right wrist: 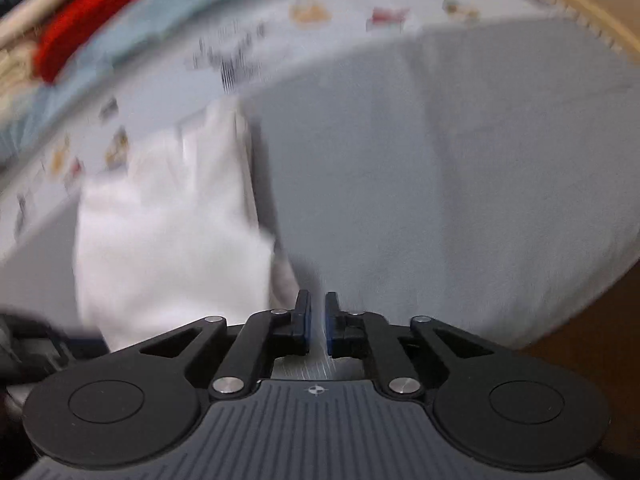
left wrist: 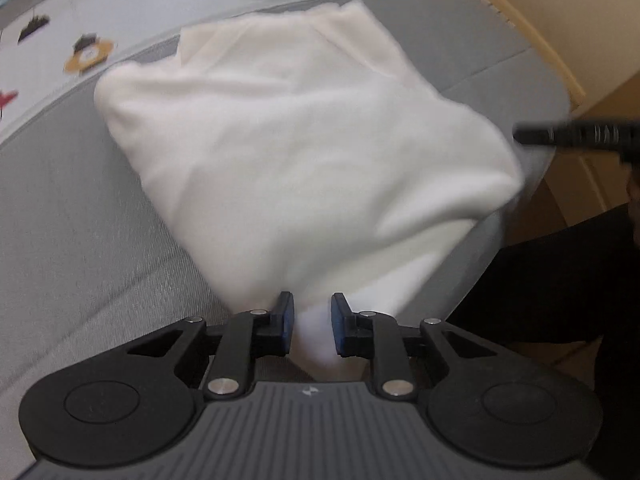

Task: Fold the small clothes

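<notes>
A white garment (left wrist: 304,152) lies folded on a grey cushion (left wrist: 72,216). Its near corner runs between the blue pads of my left gripper (left wrist: 312,326), whose jaws stand a little apart around the cloth. In the right wrist view the garment (right wrist: 168,248) lies at the left, blurred by motion. My right gripper (right wrist: 318,322) is over the bare grey cushion (right wrist: 440,184) just right of the garment, its jaws nearly together with nothing between them. The right gripper's black tip (left wrist: 576,136) shows at the right edge of the left wrist view.
A pale printed sheet (left wrist: 120,12) covers the surface behind the cushion. Red and blue cloth (right wrist: 96,16) is piled at the far left. A wooden edge (left wrist: 532,24) and floor lie to the right, past the cushion's edge.
</notes>
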Motion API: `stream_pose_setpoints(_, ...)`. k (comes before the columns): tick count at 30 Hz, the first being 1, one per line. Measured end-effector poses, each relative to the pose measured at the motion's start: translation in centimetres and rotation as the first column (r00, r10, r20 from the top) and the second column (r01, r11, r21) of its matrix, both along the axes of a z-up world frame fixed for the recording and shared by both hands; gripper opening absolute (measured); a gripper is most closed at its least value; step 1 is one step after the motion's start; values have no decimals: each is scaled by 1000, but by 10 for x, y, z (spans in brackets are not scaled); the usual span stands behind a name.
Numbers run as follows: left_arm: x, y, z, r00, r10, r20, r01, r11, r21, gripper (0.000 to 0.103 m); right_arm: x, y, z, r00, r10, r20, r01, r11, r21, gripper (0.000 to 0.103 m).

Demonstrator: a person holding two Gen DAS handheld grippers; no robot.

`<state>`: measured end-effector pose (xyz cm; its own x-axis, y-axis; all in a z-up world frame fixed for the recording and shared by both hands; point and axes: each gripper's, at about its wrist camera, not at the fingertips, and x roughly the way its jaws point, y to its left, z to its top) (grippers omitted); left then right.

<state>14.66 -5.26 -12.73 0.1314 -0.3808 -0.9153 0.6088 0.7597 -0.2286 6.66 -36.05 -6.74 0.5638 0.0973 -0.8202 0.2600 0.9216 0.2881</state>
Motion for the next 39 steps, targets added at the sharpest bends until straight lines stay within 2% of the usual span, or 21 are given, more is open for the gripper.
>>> stream_pose_setpoints(3,5,16,23,998,49,31,-44,989,-143,23,17,0,25,990,59,128,-57,998,-24,11)
stream_pose_setpoints(5,13,23,25,994,108,13,-103,974,-201,23,33,-1,35,979,106,173,-99,994,-46,27)
stream_pose_setpoints(6,16,24,18,992,123,-9,-123,977,-175,23,44,0,36,975,124,186,-119,992,-39,31)
stream_pose_setpoints(7,18,19,6,993,113,-24,-115,988,-100,22,54,-1,35,973,133,190,-131,991,-27,37)
stream_pose_setpoints(8,17,13,-5,997,74,-30,-75,997,-16,17,64,-2,31,973,134,188,-133,991,-19,39)
stream_pose_setpoints(9,14,9,-8,999,39,-21,-38,999,27,16,73,-1,26,974,128,185,-128,992,-14,39)
stream_pose_setpoints(10,15,9,-5,999,37,-17,-37,999,10,17,80,0,19,976,119,184,-120,993,-4,39)
stream_pose_setpoints(11,19,15,2,997,68,-42,-70,996,-58,19,87,-1,10,978,107,178,-111,994,14,39)
stream_pose_setpoints(13,33,35,15,983,155,-100,-173,963,-207,21,102,3,-5,989,87,121,-94,994,49,39)
stream_pose_setpoints(15,47,52,21,961,255,-104,-274,926,-260,21,114,9,-10,990,74,118,-80,996,43,39)
stream_pose_setpoints(18,66,72,14,902,415,-121,-432,873,-225,21,130,20,-17,990,89,111,-91,996,16,39)
stream_pose_setpoints(20,75,82,8,859,495,-129,-511,840,-184,21,139,23,-25,994,78,81,-81,996,43,39)
stream_pose_setpoints(22,82,88,7,824,547,-147,-566,802,-189,21,147,24,-31,995,69,72,-74,994,79,39)
stream_pose_setpoints(23,85,91,8,809,567,-155,-588,784,-198,21,151,25,-34,995,69,65,-75,993,93,34)
stream_pose_setpoints(24,84,93,11,800,580,-156,-600,774,-203,21,153,27,-36,995,73,64,-79,992,95,22)
stream_pose_setpoints(25,86,93,13,793,590,-151,-609,766,-207,21,153,27,-34,996,65,67,-70,995,76,3)
stream_pose_setpoints(29,90,86,21,782,611,-128,-621,744,-245,21,147,7,-28,992,-62,113,51,994,99,3)
stream_pose_setpoints(32,95,75,23,784,612,-102,-614,743,-265,21,146,-4,-37,992,-114,61,109,991,73,4)
stream_pose_setpoints(34,97,69,23,784,613,-97,-614,742,-271,21,142,-6,-31,989,-127,81,126,992,16,6)
stream_pose_setpoints(36,97,66,22,787,609,-98,-610,744,-273,21,133,-7,-15,980,-112,163,115,993,-7,7)
stream_pose_setpoints(39,99,61,21,794,599,-100,-601,750,-276,21,121,-4,0,965,7,263,-27,997,74,8)
